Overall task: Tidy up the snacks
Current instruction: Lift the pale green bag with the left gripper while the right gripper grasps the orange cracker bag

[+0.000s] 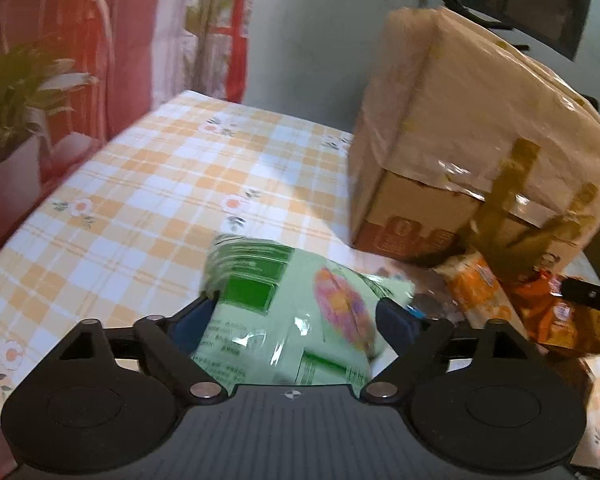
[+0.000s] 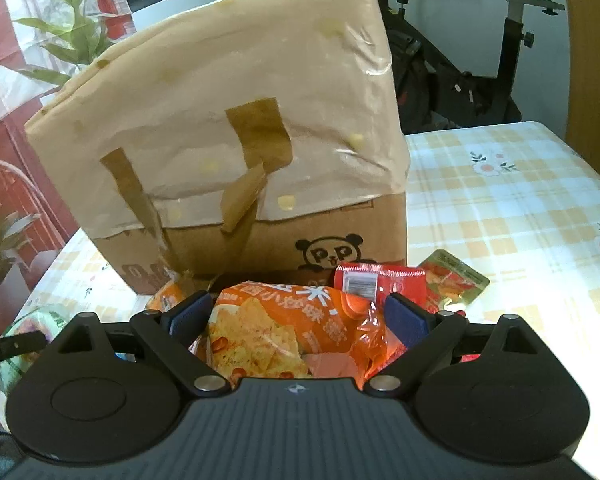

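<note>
My left gripper (image 1: 296, 312) is shut on a light green snack bag (image 1: 288, 312) and holds it above the checked tablecloth (image 1: 140, 200). My right gripper (image 2: 298, 312) is shut on an orange chip bag (image 2: 284, 332), just in front of a taped cardboard box (image 2: 236, 152). A red packet (image 2: 380, 284) and a gold-edged packet (image 2: 452, 276) lie right of the box. Orange packets (image 1: 540, 304) lie at the box's foot in the left wrist view. The green bag shows at the left edge of the right wrist view (image 2: 32, 328).
The cardboard box (image 1: 472, 132) stands tall on the table's right part. A potted plant (image 1: 16, 92) and red furniture stand left of the table. An exercise bike (image 2: 480, 60) stands behind the table.
</note>
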Demonstrator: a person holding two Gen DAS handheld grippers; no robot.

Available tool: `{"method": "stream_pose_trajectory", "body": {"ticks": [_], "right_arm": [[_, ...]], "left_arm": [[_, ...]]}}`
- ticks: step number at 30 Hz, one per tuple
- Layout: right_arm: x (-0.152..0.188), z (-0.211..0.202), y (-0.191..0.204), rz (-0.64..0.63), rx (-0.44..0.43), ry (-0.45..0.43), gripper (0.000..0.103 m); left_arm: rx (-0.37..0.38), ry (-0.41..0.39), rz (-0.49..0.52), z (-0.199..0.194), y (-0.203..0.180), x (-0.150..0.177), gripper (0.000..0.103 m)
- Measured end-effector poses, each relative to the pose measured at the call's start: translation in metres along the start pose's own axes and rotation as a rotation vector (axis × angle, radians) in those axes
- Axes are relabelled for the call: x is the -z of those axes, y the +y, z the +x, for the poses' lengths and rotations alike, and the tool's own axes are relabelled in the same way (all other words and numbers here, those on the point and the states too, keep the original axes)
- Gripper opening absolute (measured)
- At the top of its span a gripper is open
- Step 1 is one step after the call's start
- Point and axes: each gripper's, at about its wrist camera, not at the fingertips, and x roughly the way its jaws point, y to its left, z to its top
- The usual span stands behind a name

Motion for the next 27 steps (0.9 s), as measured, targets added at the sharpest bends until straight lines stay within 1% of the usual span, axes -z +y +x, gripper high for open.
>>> {"method": "stream_pose_trajectory", "body": {"ticks": [2, 4, 7, 8, 9, 11, 14, 18, 21, 27], "right_arm": [[0.002, -0.002, -0.001, 0.011, -0.006, 0.007, 0.095], [0.004, -0.002, -0.001, 0.009, 0.003, 0.019, 0.095], [0.005, -0.004, 0.006, -0.025, 0.022, 0.017, 0.096], [0.006, -0.004, 0.007, -0.031, 0.024, 0.017, 0.096], [0.006, -0.004, 0.006, -0.03, 0.023, 0.02, 0.096], [0.007, -0.004, 0.003, -0.006, 0.015, 0.021, 0.096], [0.008, -0.005, -0.003, 0.028, -0.002, 0.023, 0.096], [0.009, -0.009, -0.006, 0.045, -0.024, 0.014, 0.088], [0.008, -0.013, -0.006, 0.036, -0.036, 0.001, 0.08], [0.005, -0.025, -0.001, 0.01, -0.078, -0.044, 0.077]], "left_arm": [[0.017, 0.028, 0.018, 0.002, -0.004, 0.003, 0.092], [0.008, 0.029, 0.038, 0.002, -0.007, 0.006, 0.093], [0.012, 0.031, 0.021, 0.002, -0.002, 0.007, 0.092], [0.015, 0.028, 0.005, 0.002, -0.001, 0.007, 0.09], [0.018, 0.021, -0.01, 0.001, 0.002, 0.007, 0.085], [0.013, 0.008, -0.021, -0.002, 0.002, 0.006, 0.08], [0.011, 0.004, -0.032, -0.002, 0.002, 0.004, 0.077], [0.009, -0.002, -0.04, -0.006, 0.001, 0.003, 0.076], [0.017, -0.027, -0.042, -0.012, 0.001, 0.002, 0.076], [0.034, -0.067, -0.031, -0.025, -0.004, -0.002, 0.076]]}}
